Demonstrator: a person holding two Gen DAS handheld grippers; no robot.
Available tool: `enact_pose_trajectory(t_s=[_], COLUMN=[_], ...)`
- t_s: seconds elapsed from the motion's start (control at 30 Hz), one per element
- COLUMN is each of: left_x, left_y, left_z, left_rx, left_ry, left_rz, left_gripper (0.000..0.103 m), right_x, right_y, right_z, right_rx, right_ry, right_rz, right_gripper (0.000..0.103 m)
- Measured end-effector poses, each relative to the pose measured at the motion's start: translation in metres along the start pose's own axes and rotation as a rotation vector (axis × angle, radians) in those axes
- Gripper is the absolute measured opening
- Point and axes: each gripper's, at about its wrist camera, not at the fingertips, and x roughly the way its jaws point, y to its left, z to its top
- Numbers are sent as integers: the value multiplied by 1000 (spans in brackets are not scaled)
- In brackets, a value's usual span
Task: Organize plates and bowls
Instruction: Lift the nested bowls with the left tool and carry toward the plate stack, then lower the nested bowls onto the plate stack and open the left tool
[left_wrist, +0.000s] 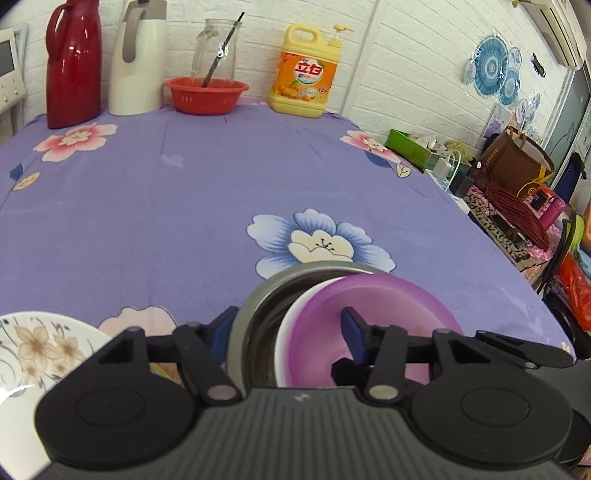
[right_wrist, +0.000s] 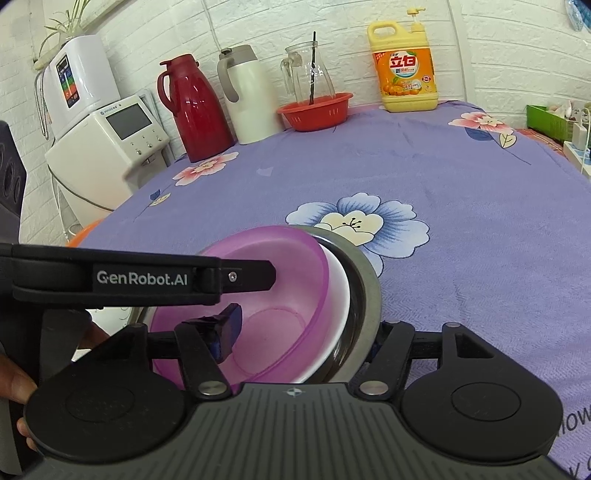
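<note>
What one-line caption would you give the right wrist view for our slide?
Right gripper straddles the rim of a steel bowl nesting white and purple bowls on a floral tablecloth.

Steel bowl (right_wrist: 369, 280) (glossy), cloth tablecloth (right_wrist: 443, 295).

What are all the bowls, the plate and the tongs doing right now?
Purple bowl: tilted, nested in white bowl.
White bowl: nested in steel bowl.
Steel bowl: bottom of stack.
Flowered plate: lying flat, alone.
Left tongs: straddling the stack's rim, grip unclear.
Right tongs: open, straddling the rim.
</note>
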Motion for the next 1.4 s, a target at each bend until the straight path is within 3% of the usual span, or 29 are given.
enact_pose_trajectory(t_s=[0.13,0.27,0.5,0.63,0.8,1.07,1.23,1.4], left_x=[-5,-26,-79,-105,-123,-121,-119,-119], left_y=[0,-2,22,51,87,117,118,117], left_z=[0,12,19,7,-16,-38,-43,-43], left_rx=[-33,-40,-45,-76,-148,-215,-199,-208], left_ry=[-4,-74,-173,-182,-168,-142,-159,-186], left_rz=[-2,-10,89,180,241,241,244,232], left_gripper=[49,50,50,50,50,50,48,65], right_x=[-5,-19,-23,-11,8,27,34,34], right_y=[0,13,49,80,114,138,142,143], right_z=[1,15,35,31,20,7,2,2], right_rx=[14,-45,-113,-143,-181,-211,-222,-232], right_ry=[-15,-81,-145,-119,-53,34,64,74], right_rz=[-18,-44,55,157,237,250,241,255], right_gripper=[97,97,98,99,99,100,103,103])
